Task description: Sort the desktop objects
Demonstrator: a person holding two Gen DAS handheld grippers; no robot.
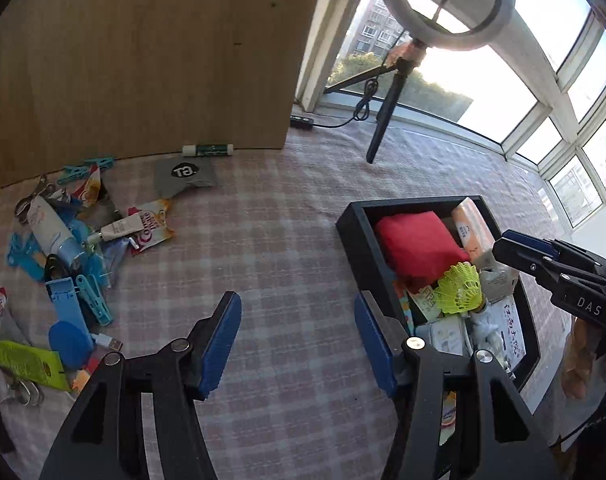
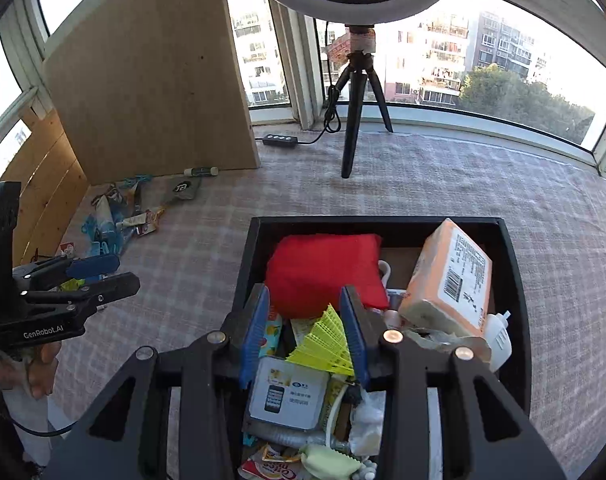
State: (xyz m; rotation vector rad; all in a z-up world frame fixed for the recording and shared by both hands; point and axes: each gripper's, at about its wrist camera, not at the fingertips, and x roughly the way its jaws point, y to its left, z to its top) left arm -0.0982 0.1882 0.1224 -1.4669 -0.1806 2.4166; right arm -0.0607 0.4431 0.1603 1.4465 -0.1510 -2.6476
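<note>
My left gripper (image 1: 299,340) stands open over bare checked cloth, nothing between its blue pads; it also shows in the right wrist view (image 2: 117,274). To its left lies a pile (image 1: 69,240) of blue clips, tubes and snack packets, with a grey pouch (image 1: 185,176) and a glue stick (image 1: 208,149) behind. My right gripper (image 2: 305,328) hangs open over the black box (image 2: 515,280). A yellow shuttlecock (image 2: 323,344) lies below its pads among the box's contents. In the left wrist view it (image 1: 461,288) sits apart from that gripper (image 1: 507,246). A red pouch (image 2: 323,272) and tissue pack (image 2: 451,280) fill the box's far end.
A ring light on a black tripod (image 2: 355,120) stands behind the box, its cable switch (image 2: 281,140) on the cloth. A tall wooden board (image 1: 143,60) walls off the back left. Windows run along the far edge. A green packet (image 1: 23,364) and USB plug (image 1: 111,342) lie near left.
</note>
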